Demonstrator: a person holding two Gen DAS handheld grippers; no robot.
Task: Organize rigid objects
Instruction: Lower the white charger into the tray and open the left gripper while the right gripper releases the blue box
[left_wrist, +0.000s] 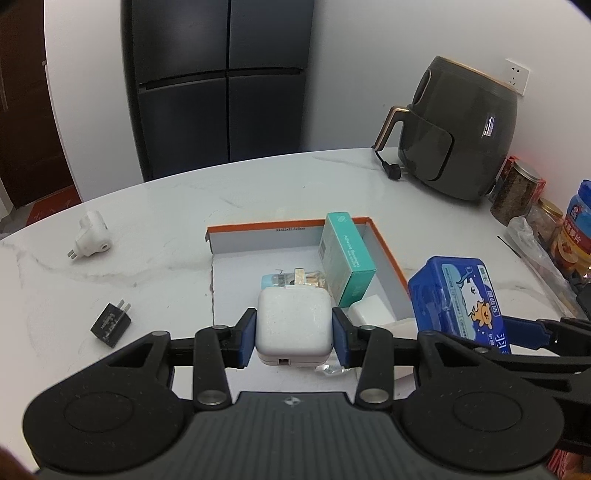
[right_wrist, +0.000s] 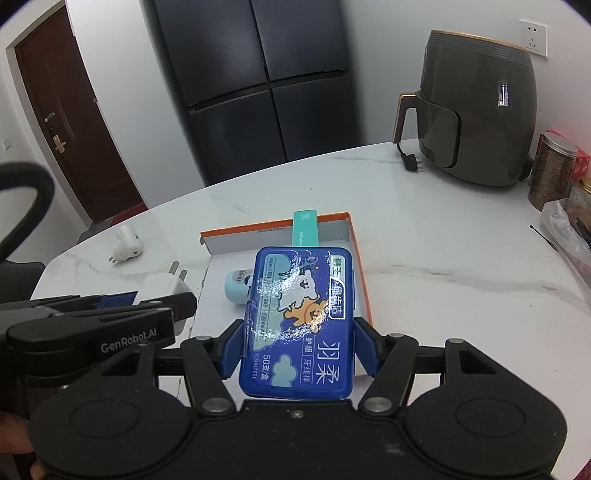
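- Left gripper (left_wrist: 294, 336) was clamped on a white charger (left_wrist: 293, 325), pads pressing both sides; prongs pointed away toward 12 o'clock, port face toward the camera.
- Charger hung over the near-left part of the tray (left_wrist: 236, 273), clear of the floor as far as could be told.
- Right gripper (right_wrist: 298, 345) was closed on a blue box (right_wrist: 301, 321), gripped across its near half; printed lid faced up, long axis ran 6 to 12 o'clock.
- In the right view the blue box sat above the tray's right side, overlapping the orange right wall; contact with the tray could not be told.
- Tray: shallow, white inside, orange rim, at centre of the table (left_wrist: 155, 221).
- Inside the tray: a teal carton (left_wrist: 347, 258) leaning on the far wall at 1 o'clock, a pale blue item (left_wrist: 271, 281) near the middle, a white block (left_wrist: 371, 312) at the near-right.
- Outside, at the tray's 9 o'clock: a black plug (left_wrist: 111, 324) near, a white adapter (left_wrist: 92, 234) further out, well apart from each other.
- Air fryer (left_wrist: 458, 133) stood at 1–2 o'clock at the table's far edge, its cord plug lying just beside it.
- Jars (left_wrist: 517, 192) crowded the 3 o'clock edge.
- Fridge (left_wrist: 221, 81) stood beyond the table at 12 o'clock.
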